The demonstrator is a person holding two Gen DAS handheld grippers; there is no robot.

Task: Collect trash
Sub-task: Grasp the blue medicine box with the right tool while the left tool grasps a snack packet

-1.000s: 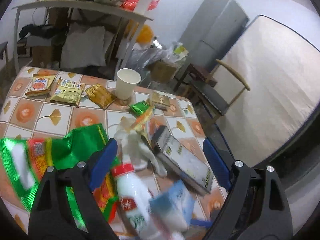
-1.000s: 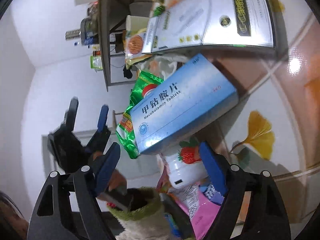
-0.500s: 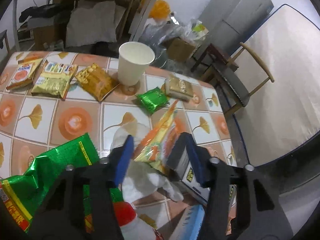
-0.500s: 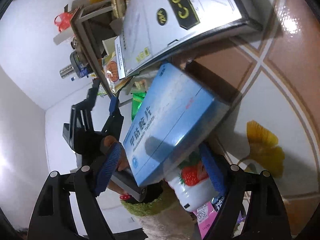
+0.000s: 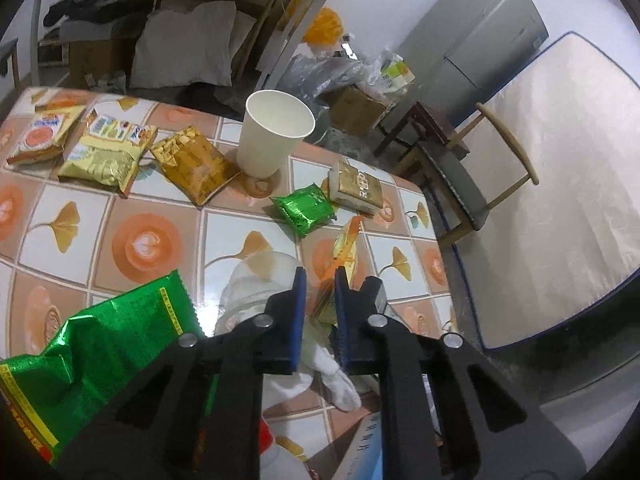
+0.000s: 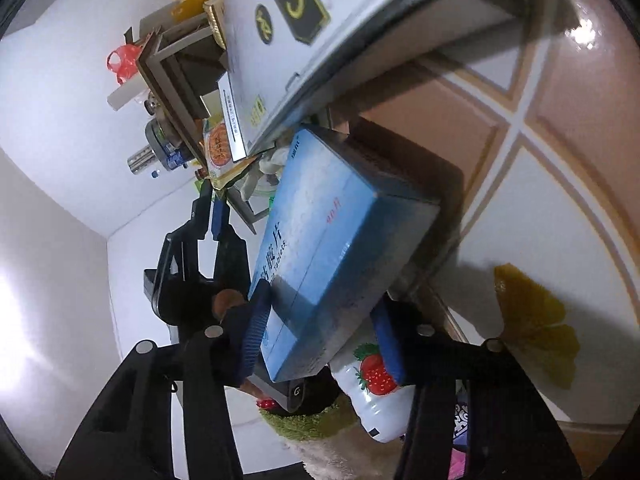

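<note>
Tiled table, cluttered room. My left tool just clenched on orange wrapper; right tool just closed, gripping blue box. Wrapper base hidden.

Glossy tiled-print counter, smooth, catching a bright glare. Crinkled metallic-green foil snack bag; smaller shiny green foil packet. Gold foil wrappers, glossy and creased. Matt white paper cup. Soft white cloth, limp and rumpled. Smooth blue cardboard medicine box with a slight sheen; larger silver-grey box, satiny card. Glossy white plastic bottle with strawberry print. Matt black plastic left claw and right claw, ribbed blue rubbery pads, bare metal rivets.
</note>
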